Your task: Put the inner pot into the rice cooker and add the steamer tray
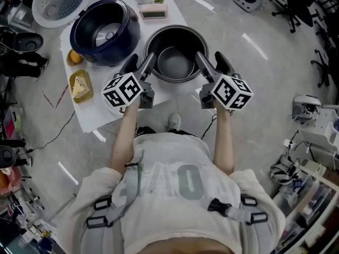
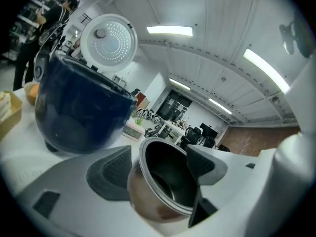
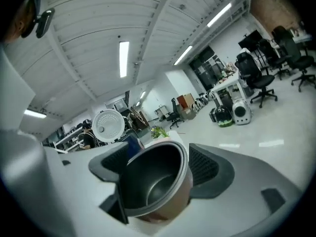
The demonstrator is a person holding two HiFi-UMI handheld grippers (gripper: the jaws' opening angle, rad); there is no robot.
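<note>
Grippers at the inner pot rim. The left gripper (image 1: 140, 62) and the right gripper (image 1: 213, 61) are set at opposite sides of the inner pot (image 1: 175, 62). Both are spread wide and nothing is clamped: the rim is straddled by each, with one jaw outside the wall and one over the hollow.

Only the left gripper view shows how the left gripper (image 2: 158, 163) stands to the wall. Its outer pad is seen close against the pot's (image 2: 163, 179) bare metal side, and its inner pad stands apart from the dark lining. The right gripper view shows the right gripper (image 3: 153, 164) in the mirrored arrangement about the pot (image 3: 148, 181).

The layout is given by the head view alone. The pot stands on the white table (image 1: 106, 115), just beside the dark blue rice cooker (image 1: 106, 30) and not inside it. The cooker's white perforated lid (image 1: 58, 1) is raised behind it. An orange (image 1: 75, 57) and a yellow dish (image 1: 80, 86) are seen at the table's left edge, and a small clock (image 1: 153, 12) at its far edge.

The pot is upright, mouth upward, its axis vertical. Being round, it has no long axis across the table. It appears slanted in both gripper views.
</note>
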